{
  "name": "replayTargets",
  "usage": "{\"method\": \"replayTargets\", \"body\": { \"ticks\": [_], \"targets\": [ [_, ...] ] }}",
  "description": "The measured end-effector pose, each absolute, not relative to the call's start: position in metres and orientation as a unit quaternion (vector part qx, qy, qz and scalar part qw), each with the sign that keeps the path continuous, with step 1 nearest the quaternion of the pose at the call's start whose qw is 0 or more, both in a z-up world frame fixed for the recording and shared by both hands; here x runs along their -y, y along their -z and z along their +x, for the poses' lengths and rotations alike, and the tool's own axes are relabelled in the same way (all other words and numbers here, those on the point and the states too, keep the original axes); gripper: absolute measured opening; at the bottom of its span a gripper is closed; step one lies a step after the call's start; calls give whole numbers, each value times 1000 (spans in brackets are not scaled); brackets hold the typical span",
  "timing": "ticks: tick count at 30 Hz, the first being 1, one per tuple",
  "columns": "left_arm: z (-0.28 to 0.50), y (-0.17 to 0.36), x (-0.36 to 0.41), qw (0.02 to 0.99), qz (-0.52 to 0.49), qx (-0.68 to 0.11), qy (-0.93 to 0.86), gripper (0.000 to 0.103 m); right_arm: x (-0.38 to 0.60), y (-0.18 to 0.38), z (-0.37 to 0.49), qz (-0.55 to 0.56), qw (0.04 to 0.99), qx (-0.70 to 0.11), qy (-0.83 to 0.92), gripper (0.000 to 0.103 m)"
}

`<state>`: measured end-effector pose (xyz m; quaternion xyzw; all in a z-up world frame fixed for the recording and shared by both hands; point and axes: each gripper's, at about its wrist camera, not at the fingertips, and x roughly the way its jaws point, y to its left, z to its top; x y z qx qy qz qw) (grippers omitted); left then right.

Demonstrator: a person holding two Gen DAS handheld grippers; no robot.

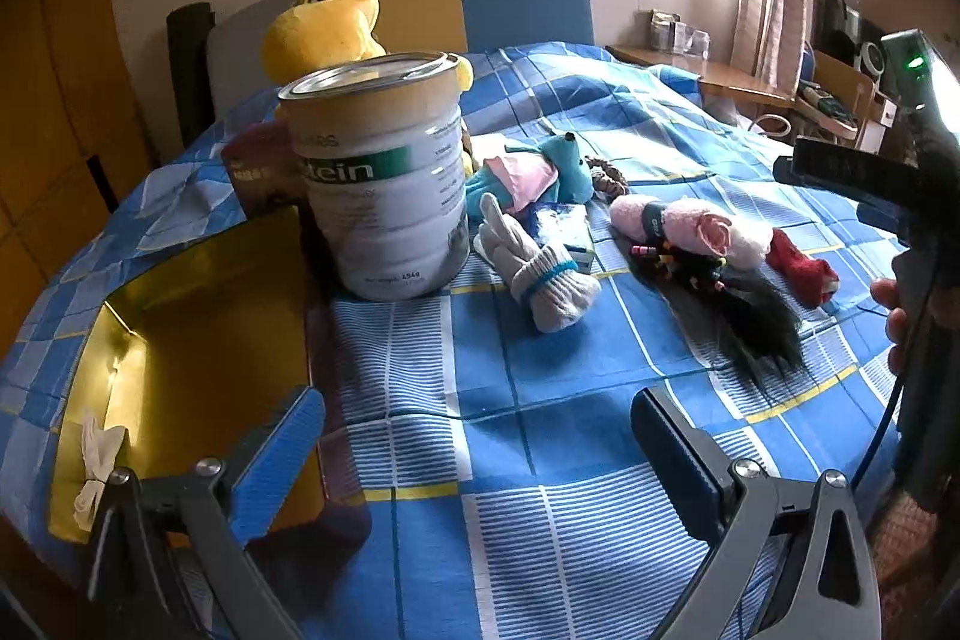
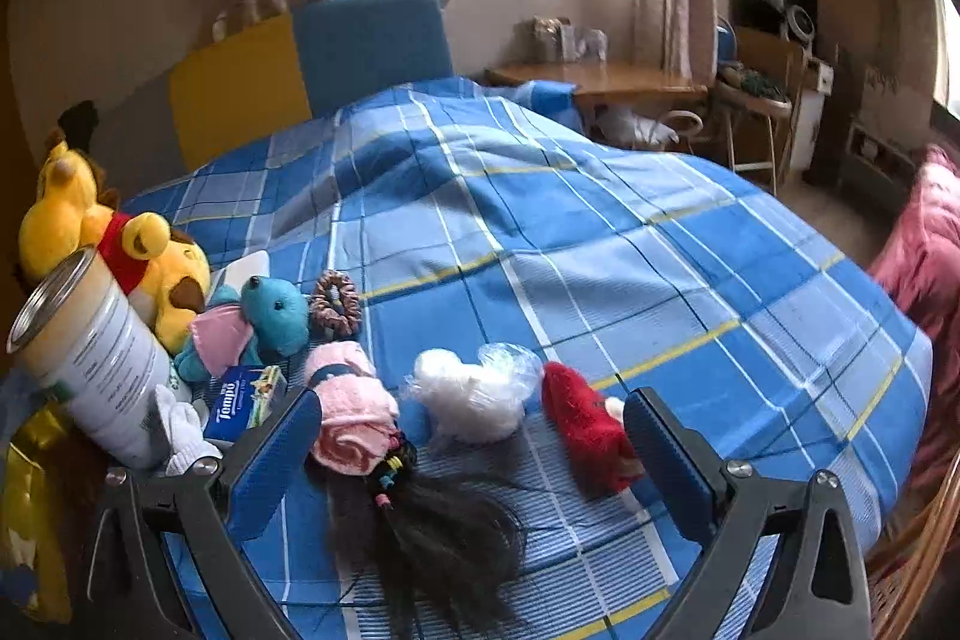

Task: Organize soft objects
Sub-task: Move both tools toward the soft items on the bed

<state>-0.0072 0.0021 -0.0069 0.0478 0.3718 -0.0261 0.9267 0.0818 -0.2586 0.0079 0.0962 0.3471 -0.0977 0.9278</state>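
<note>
Currently the left gripper [image 1: 477, 436] hangs wide open over the blue checked bedspread [image 1: 540, 520], holding nothing. Just left of its left finger lies an open gold box [image 1: 198, 340] with a white scrap inside. Ahead of that finger stands an upright protein-powder tin [image 1: 384, 178], a yellow giraffe plush [image 1: 327, 22] behind it. Ahead between the fingers lies a rolled pair of grey-white socks [image 1: 543, 274], its long axis running away and to the left, cuffs nearest. Beyond sits a teal plush [image 1: 534, 175].

The right gripper [image 2: 471, 436] is likewise spread wide and empty. Beside its left finger lies a Tempo tissue pack [image 2: 243, 400]. Between the fingers a rolled pink towel [image 2: 351, 409] points away from the camera, with a black hairpiece [image 2: 432, 532] fanning toward the gripper below it. Right of the towel sits a white fluffy bundle in clear plastic [image 2: 474, 391], then a red soft toy [image 2: 585, 430], angled near-right, just beside the right finger.
</note>
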Motion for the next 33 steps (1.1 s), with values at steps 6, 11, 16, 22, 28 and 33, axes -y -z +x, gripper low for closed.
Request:
{"method": "replayTargets", "body": {
  "ticks": [6,11,16,22,28,33],
  "targets": [
    [-8,9,1,925,51,-375,33,103,263,-4,82,112,923,-355,98,102],
    [-8,10,1,924,50,-378,37,103,265,-2,83,118,921,-359,97,102],
    [-7,11,1,923,48,-380,38,103,266,-1,83,120,920,-361,98,102],
    [-7,11,3,923,54,-379,39,103,266,-1,83,120,919,-362,97,102],
    [-7,12,3,922,52,-382,42,103,265,0,84,120,919,-362,97,102],
    [-7,13,5,921,53,-383,46,103,265,0,83,120,919,-362,97,102]
  ]
}}
